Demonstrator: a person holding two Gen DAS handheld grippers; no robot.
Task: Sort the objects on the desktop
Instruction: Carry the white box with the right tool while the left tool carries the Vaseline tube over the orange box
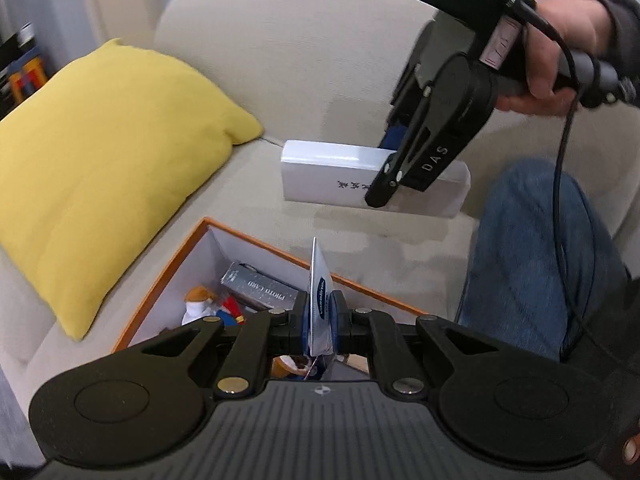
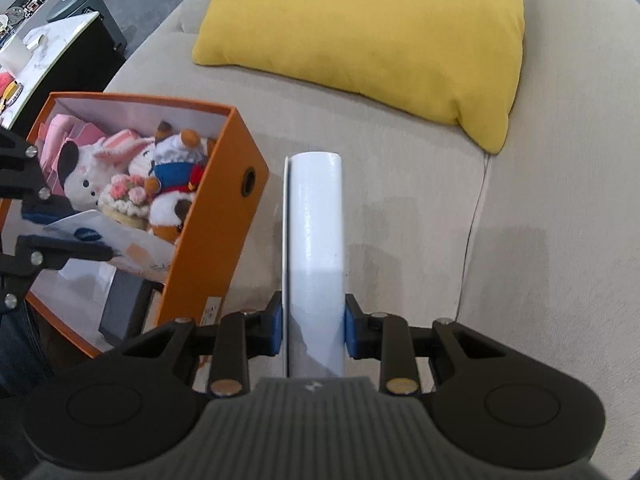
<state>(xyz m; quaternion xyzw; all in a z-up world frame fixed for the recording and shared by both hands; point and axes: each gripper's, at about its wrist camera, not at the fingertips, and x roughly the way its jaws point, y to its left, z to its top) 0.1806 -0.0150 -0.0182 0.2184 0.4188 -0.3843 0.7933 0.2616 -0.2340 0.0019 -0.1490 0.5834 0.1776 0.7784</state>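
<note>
My left gripper is shut on a thin white and blue Vaseline sachet, which stands on edge above the open orange box. The right wrist view shows the same sachet hanging over the box's near end, held by the left gripper. My right gripper is shut on a long white carton, lifted above the beige sofa seat just right of the orange box. From the left wrist view, the carton hangs beyond the box in the right gripper.
Inside the orange box lie plush toys, pink items and a grey photo-card carton. A yellow cushion leans on the sofa back. A person's leg in jeans sits right of the box. A dark side table stands beyond the sofa.
</note>
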